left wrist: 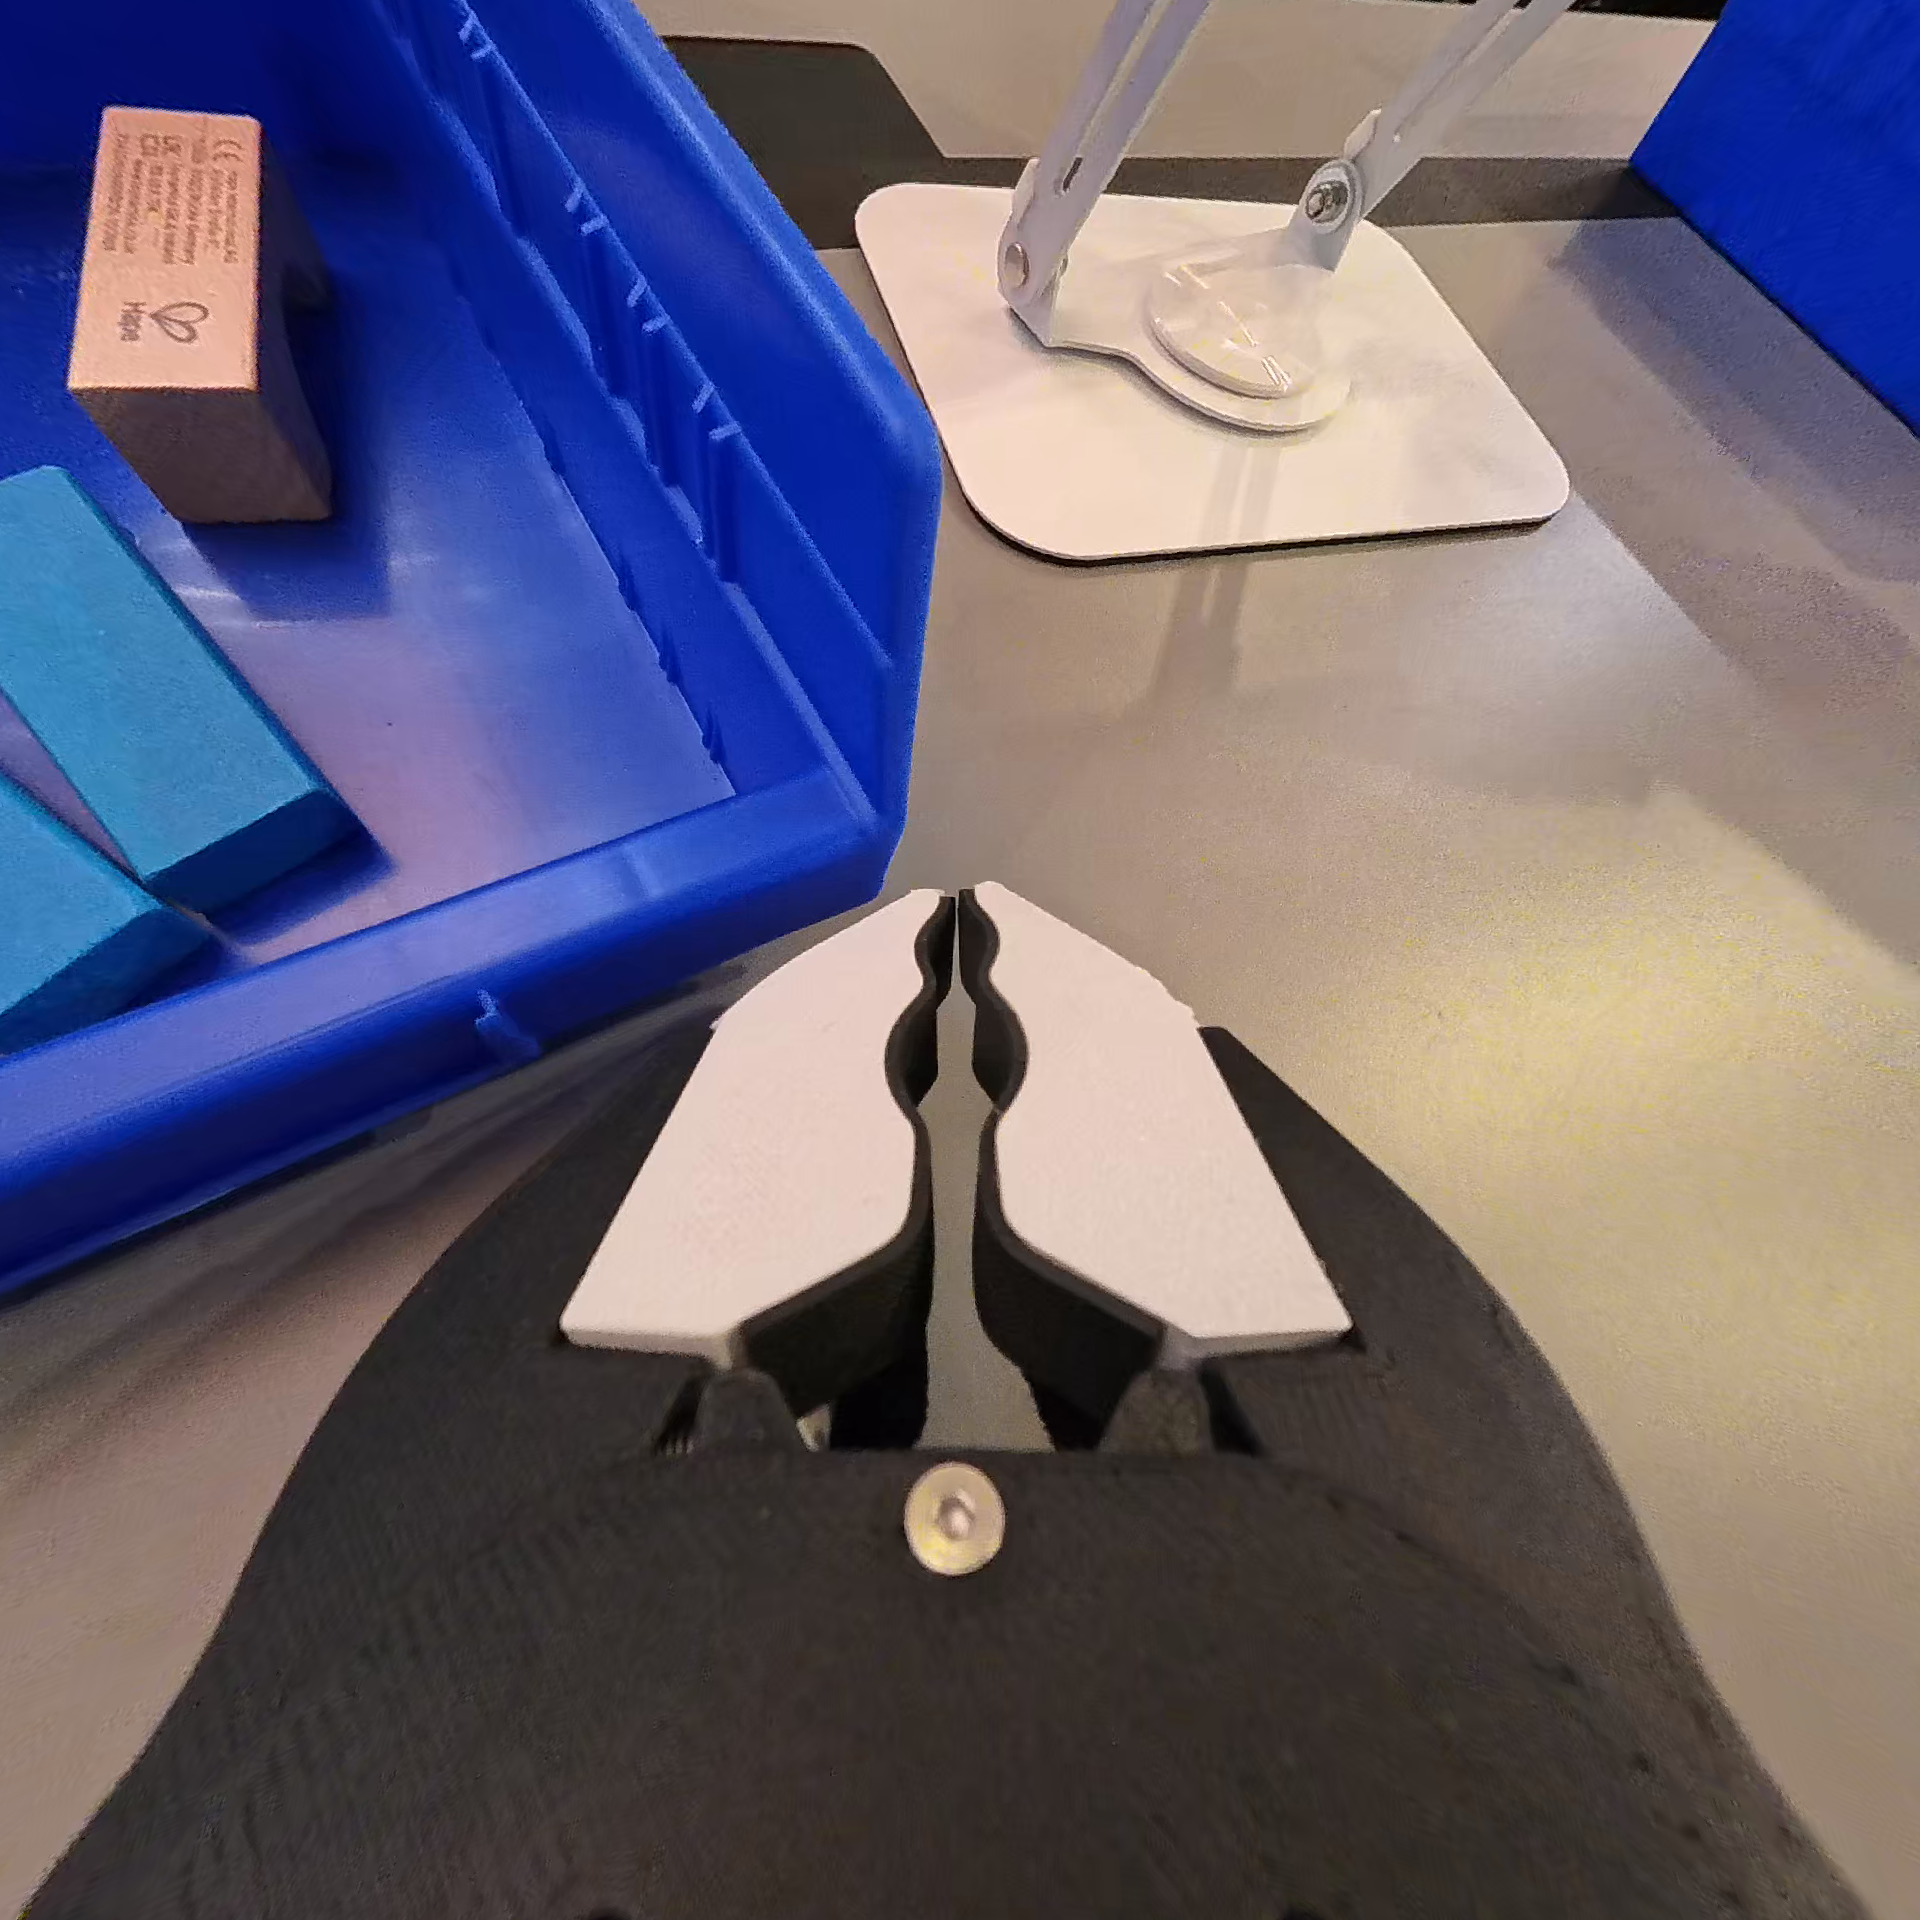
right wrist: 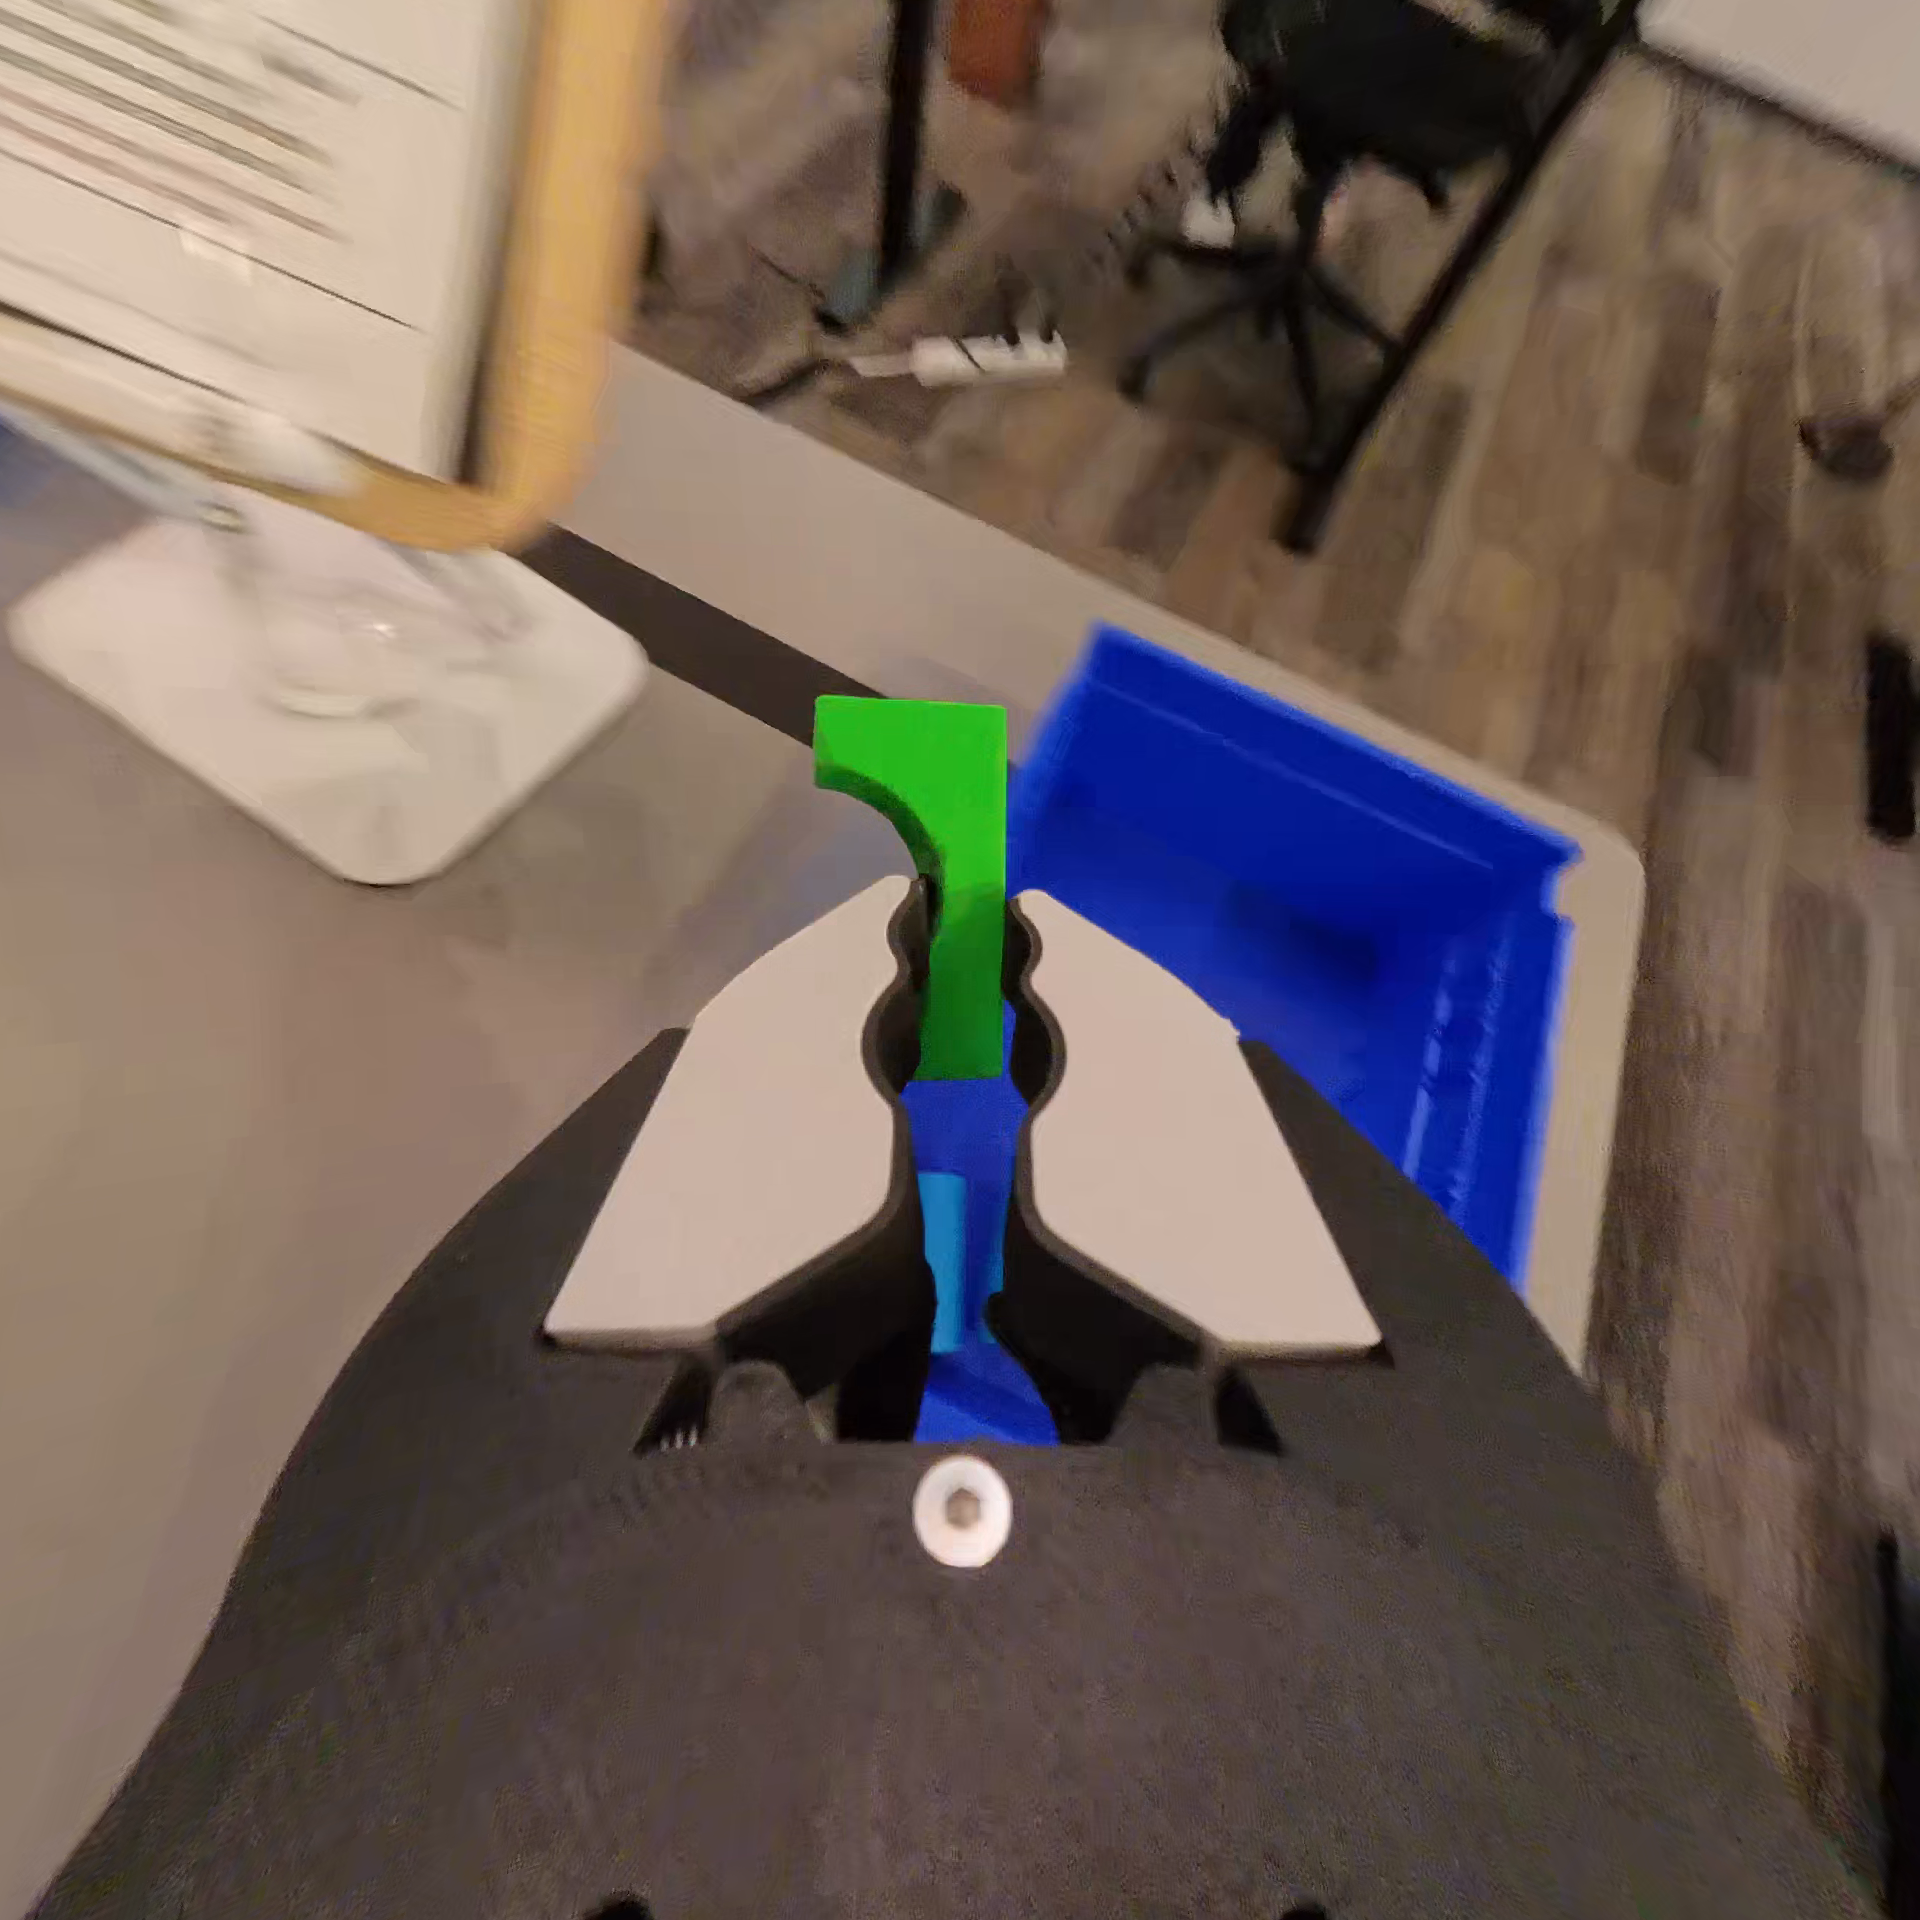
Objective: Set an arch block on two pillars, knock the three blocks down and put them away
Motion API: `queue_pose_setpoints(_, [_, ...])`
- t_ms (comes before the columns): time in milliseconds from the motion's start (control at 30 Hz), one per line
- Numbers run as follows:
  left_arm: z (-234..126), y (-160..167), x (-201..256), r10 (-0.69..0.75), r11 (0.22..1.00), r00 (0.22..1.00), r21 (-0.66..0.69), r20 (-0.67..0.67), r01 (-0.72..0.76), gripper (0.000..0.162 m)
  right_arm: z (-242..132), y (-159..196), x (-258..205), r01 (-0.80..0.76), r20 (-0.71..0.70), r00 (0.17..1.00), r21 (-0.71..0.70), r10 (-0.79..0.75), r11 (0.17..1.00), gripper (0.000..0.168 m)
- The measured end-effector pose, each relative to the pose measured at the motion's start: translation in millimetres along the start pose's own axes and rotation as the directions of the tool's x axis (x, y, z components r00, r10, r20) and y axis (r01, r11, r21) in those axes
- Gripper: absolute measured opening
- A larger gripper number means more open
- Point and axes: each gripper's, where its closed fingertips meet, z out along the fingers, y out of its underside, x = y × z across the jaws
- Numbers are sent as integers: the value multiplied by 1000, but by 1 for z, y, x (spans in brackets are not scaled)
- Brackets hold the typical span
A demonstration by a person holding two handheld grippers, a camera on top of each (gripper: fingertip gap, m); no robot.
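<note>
grey tabletop carries a blue bin (left wrist: 727, 582) holding two light-blue blocks (left wrist: 156, 686). right gripper (right wrist: 961, 894) pinches the green arch block (right wrist: 951, 831) by its thin crown above the bin; left gripper (left wrist: 958, 899) sits closed, empty. arch looks rigid, light, smooth painted wood: likely to pivot, so a leg grip seems safer.

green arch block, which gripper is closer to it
Right. The right gripper is shut on the green arch block; the left gripper, shut and empty, sits beside the blue bin, arch out of its view.

Left gripper (left wrist: 957, 896) and right gripper (right wrist: 964, 883): each has a black, layer-ridged printed body, two pale grey fingers (left wrist: 790, 1122) lined with wavy black inner pads, and one silver screw (left wrist: 954, 1521) (hex-socket head) on the midline.
</note>
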Motion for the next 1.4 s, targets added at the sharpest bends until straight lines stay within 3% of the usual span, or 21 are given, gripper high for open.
queue_pose_setpoints(100, [0, 0, 0, -5, 1000, 1000, 0, -3, 5, 1, 41, 36, 47, -44, -58, 998, -141, 36, 989, 13])
queue_pose_setpoints(333, [1, 1, 0, 2, 1000, 1000, -8, -3, -2, 1, 124, 110, 62, -34, -57, 998, -408, 12, 912, 14])
queue_pose_setpoints(633, [2, 2, 1, 9, 1000, 1000, -18, -3, -9, 1, 148, 142, 53, -28, -51, 999, -494, 3, 869, 13])
queue_pose_setpoints(800, [2, 2, 1, 10, 1000, 1000, -19, -3, -10, 1, 150, 141, 52, -47, -68, 998, -478, 16, 877, 14])
queue_pose_setpoints(1000, [1, 1, 2, 13, 1000, 1000, -11, -11, -13, 3, 117, 121, 59, -48, -128, 992, -406, -5, 913, 26])
queue_pose_setpoints(1200, [-13, -12, 5, 58, 995, 998, 77, -17, -56, 15, 40, 84, 37, -26, -213, 977, -164, -9, 986, 24])
queue_pose_setpoints(1300, [-42, -37, -7, 75, 970, 994, 224, 77, -91, 19, 4, 75, 5, 44, -232, 971, -55, -56, 997, 17])
queue_pose_setpoints(1400, [-58, -47, -36, 49, 976, 979, 199, 196, -89, 32, -16, 78, -35, 100, -215, 972, 15, -94, 995, 15])
